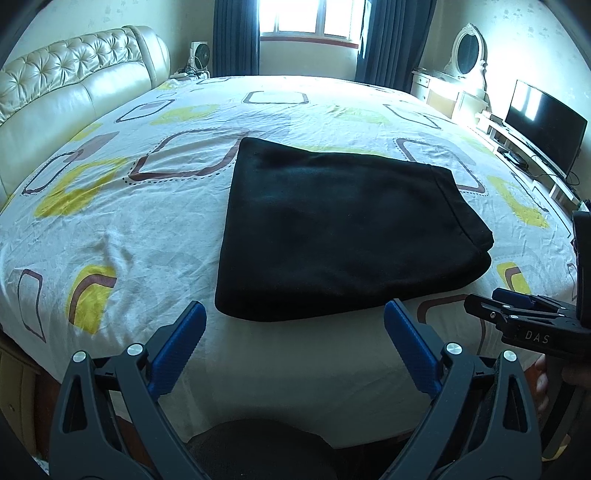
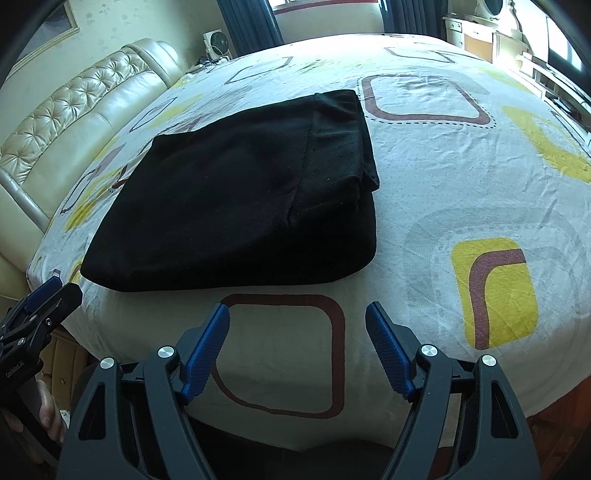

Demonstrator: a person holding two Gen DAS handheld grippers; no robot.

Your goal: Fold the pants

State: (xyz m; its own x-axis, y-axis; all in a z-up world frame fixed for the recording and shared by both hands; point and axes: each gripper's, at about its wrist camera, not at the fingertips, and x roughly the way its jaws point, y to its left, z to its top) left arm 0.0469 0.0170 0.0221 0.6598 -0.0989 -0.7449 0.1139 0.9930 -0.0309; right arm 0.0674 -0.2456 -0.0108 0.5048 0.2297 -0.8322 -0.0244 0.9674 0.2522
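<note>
The black pants lie folded into a thick rectangle on the patterned bed sheet, with layered edges at their right side. They also show in the right wrist view. My left gripper is open and empty, just short of the pants' near edge. My right gripper is open and empty, over the sheet near the bed's front edge, to the right of the pants' near corner. The right gripper shows at the right edge of the left wrist view. The left gripper shows at the left edge of the right wrist view.
A tufted cream headboard runs along the left of the bed. A window with dark curtains is at the back. A dressing table with an oval mirror and a TV on a low stand are at the right.
</note>
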